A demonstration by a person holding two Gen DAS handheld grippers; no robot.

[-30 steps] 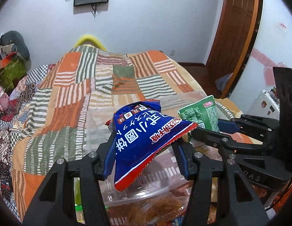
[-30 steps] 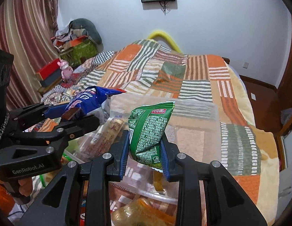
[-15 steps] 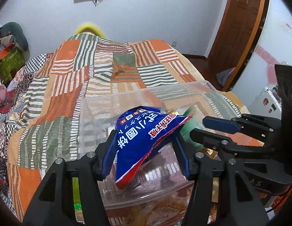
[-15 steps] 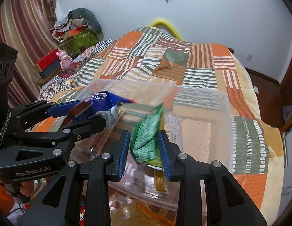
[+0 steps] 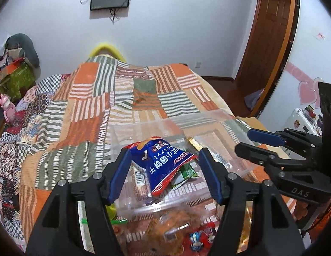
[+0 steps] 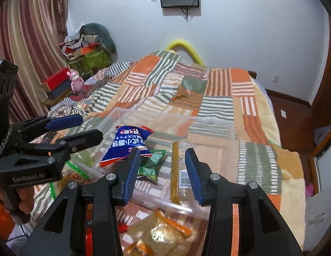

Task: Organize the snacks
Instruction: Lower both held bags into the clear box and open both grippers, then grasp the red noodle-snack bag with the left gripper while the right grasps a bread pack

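On the patchwork bed [image 5: 84, 98], my left gripper [image 5: 165, 175] and right gripper [image 6: 163, 170] are opening with nothing gripped, the blue packet [image 5: 163, 164] and green packet [image 6: 151, 164] lie in the clear bin [image 6: 210, 123], and more snacks [image 6: 159, 234] wait at 6 o'clock.

A bed [image 5: 144, 98] covered by a patchwork blanket [image 6: 225, 104] of orange, green and white striped squares carried everything. A clear plastic box [image 5: 144, 128] sat directly on the blanket, just ahead of and below both pairs of jaws. Loose snack packets [image 6: 161, 232] lay on the blanket in front of the box's near wall, beneath the jaws. A yellow curved piece [image 6: 182, 44] rose at the bed's far end, well beyond the jaws.
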